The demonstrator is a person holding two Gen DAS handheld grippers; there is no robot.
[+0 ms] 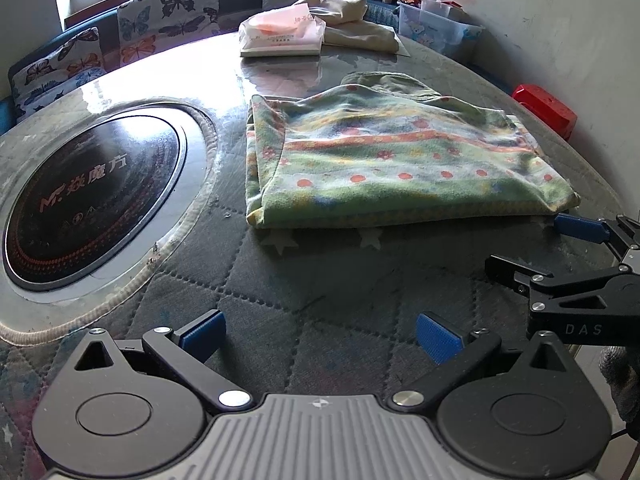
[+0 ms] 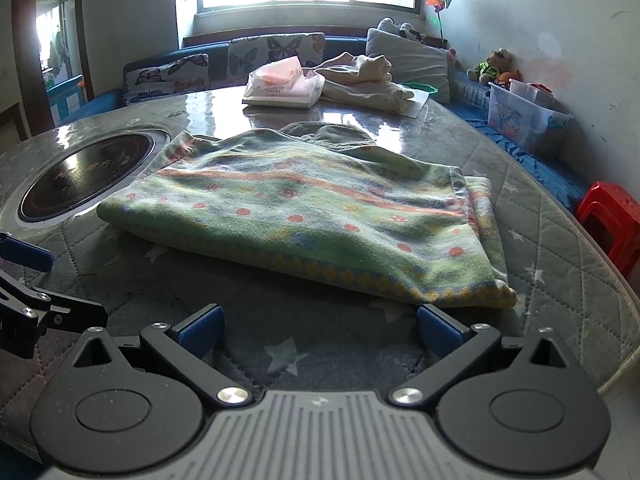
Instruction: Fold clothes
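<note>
Green garment [image 1: 400, 160] lies folded into a flat, thick rectangle on the quilted mat [image 1: 280, 280], center-right of the round table [image 1: 120, 80], just right of the black cooktop [image 1: 88, 200]. Its collar pokes out at the far edge. Looks mostly folded already; maybe one more fold or just tidying left, by my read.

Left gripper [image 1: 320, 336]: jaws spread wide, nothing between them, hovering over bare mat near of the garment, clearly apart from it. Right gripper [image 2: 320, 328]: also wide open, empty. Its right pad [image 2: 438, 334] sits just beside the garment's near-right corner; can't tell if it touches. In the left view the right gripper's pad shows low by that same corner.

Far side of table: tissue pack [image 1: 280, 36] and a cream cloth pile [image 1: 356, 24], well apart from the work. Red stool [image 2: 612, 224] off the right edge.

Risks from here, as I judge them:
- Grabbing the near-right corner w/ only top layers would peel the stack and undo the fold. Layers at the right edge already sit offset, so easy to miss the bottom one.
- Pad digging into the mat could pinch the quilting along w/ the fabric and drag it.
- Left gripper is far off; lifting one-sided would skew the rectangle.
- Pushing the garment left would put it onto the cooktop.
</note>
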